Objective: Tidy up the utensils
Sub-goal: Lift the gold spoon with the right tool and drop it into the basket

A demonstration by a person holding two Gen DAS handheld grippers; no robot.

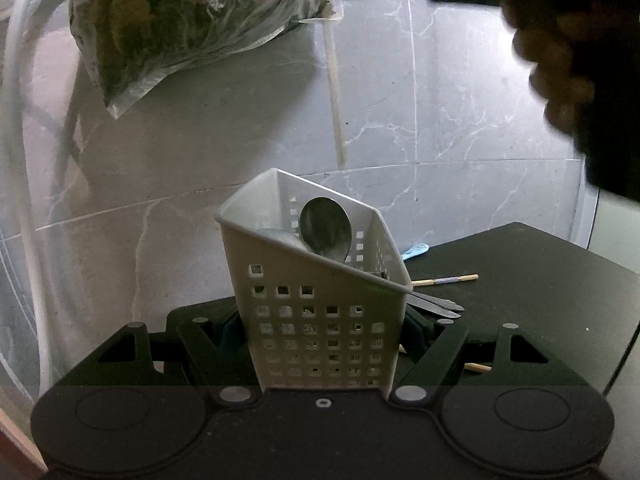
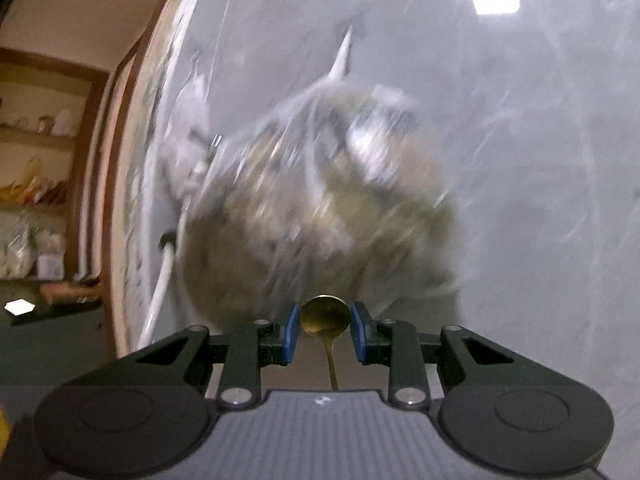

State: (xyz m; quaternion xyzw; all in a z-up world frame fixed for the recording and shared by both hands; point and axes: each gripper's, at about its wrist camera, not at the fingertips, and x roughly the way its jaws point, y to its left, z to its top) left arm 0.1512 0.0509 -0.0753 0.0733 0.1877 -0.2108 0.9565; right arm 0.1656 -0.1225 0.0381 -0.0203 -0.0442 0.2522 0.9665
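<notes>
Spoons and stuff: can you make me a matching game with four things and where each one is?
Things:
1. gold spoon
2. white basket
3. silver spoon
4. chopstick

Places:
A. lying on the black table
B. standing inside the basket
C. between the right fingers
D. gripped by the left fingers

Pairs: 1-C, 2-D, 3-B, 4-A
</notes>
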